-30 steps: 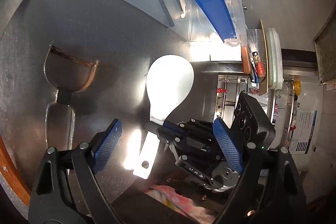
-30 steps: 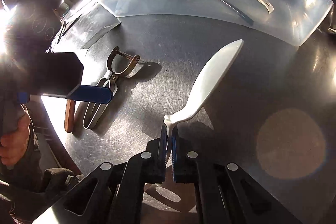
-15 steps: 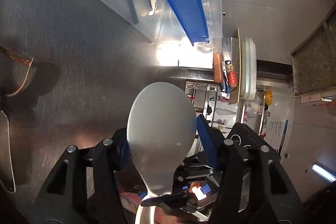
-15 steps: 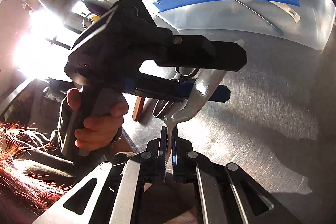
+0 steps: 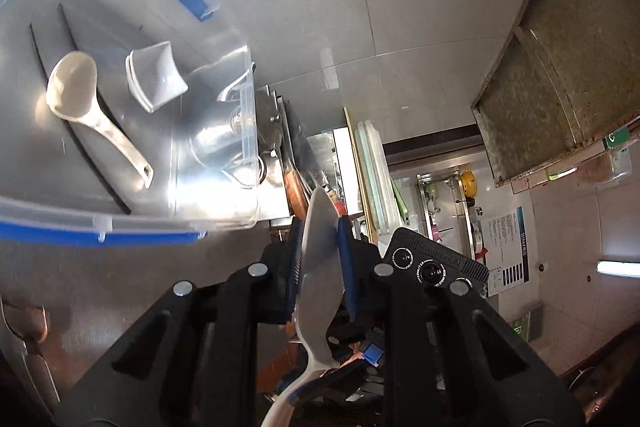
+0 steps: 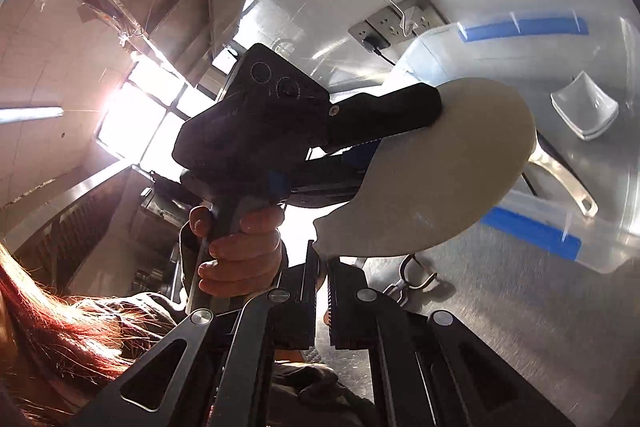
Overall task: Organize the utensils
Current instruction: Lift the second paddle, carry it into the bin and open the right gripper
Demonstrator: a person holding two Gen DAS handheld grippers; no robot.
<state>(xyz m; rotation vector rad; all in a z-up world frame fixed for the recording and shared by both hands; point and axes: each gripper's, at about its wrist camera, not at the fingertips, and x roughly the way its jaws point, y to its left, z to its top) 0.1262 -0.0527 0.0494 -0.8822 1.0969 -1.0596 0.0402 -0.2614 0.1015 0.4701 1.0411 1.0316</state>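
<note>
Jaws of the left gripper (image 5: 320, 259) are closing on the blade of the white rice paddle (image 5: 320, 267), pads against both faces. Jaws of the right gripper (image 6: 322, 291) are clamped on the paddle's handle end, apparently at its very tip. In the left wrist view the clear bin (image 5: 248, 147), at ten o'clock, holds a ladle (image 5: 92, 107) and a small dish (image 5: 156, 77). Paddle handling: light, rigid, smooth plastic, likely slippery. Grip the narrow neck, not the broad blade.
</note>
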